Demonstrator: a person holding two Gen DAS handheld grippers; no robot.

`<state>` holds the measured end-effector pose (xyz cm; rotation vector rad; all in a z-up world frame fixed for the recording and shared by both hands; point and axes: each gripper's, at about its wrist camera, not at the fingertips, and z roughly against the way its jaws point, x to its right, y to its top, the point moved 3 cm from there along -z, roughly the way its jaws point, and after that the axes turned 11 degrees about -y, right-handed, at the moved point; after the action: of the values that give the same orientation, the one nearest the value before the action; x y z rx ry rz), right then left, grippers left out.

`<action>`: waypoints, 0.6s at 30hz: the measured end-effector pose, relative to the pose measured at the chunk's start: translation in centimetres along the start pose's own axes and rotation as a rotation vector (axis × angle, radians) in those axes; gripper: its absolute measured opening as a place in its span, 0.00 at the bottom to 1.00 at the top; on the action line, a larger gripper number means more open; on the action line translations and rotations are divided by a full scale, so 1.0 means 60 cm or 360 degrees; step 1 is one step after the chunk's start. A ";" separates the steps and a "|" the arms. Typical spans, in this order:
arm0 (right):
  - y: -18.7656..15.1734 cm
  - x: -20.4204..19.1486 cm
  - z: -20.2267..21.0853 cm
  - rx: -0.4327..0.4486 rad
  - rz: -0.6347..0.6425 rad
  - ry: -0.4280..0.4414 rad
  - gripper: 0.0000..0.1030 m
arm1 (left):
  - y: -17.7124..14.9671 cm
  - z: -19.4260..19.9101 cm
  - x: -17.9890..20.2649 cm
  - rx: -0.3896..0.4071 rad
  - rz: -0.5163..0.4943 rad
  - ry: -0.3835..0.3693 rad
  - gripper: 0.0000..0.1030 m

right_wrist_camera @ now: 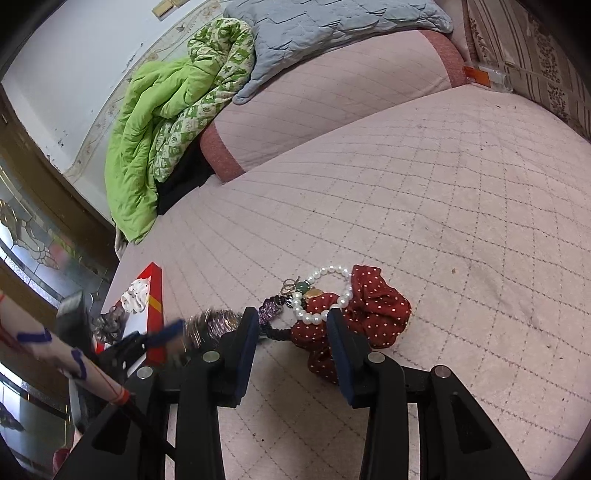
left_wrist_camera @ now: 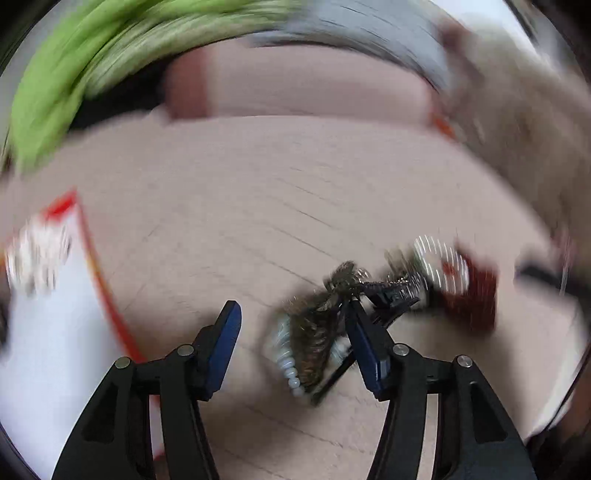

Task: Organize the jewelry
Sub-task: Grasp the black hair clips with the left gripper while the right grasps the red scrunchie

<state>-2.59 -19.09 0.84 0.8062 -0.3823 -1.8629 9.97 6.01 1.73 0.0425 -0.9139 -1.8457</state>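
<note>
Both views look down on a pink quilted bed (right_wrist_camera: 424, 206). A pile of jewelry lies on it: a pearl bracelet (right_wrist_camera: 334, 271), a red dotted scrunchie (right_wrist_camera: 380, 314), a black braided band (right_wrist_camera: 275, 332) and small charms. My right gripper (right_wrist_camera: 295, 332) is open over this pile; the pearls and scrunchie sit just beyond its blue pads. In the blurred left wrist view my left gripper (left_wrist_camera: 295, 332) is open, with a glittery brown tangle (left_wrist_camera: 314, 332) and pale beads (left_wrist_camera: 290, 369) between its fingers, close to the right pad. The right gripper's tips (left_wrist_camera: 388, 291) show just beyond.
A white box with a red rim (right_wrist_camera: 153, 306) (left_wrist_camera: 66, 332) lies at the bed's left edge, with small items in it. A green blanket (right_wrist_camera: 155, 122) and a grey quilt (right_wrist_camera: 325, 29) are heaped at the far side. Open bed surface stretches to the right.
</note>
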 end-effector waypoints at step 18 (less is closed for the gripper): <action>0.020 -0.033 -0.022 0.0067 -0.0059 -0.0063 0.54 | -0.006 0.024 0.046 -0.0031 -0.0324 -0.0148 0.74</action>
<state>-0.35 -17.66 1.28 0.8102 -0.4353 -1.9134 7.82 4.67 3.54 0.0391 -0.9860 -2.0592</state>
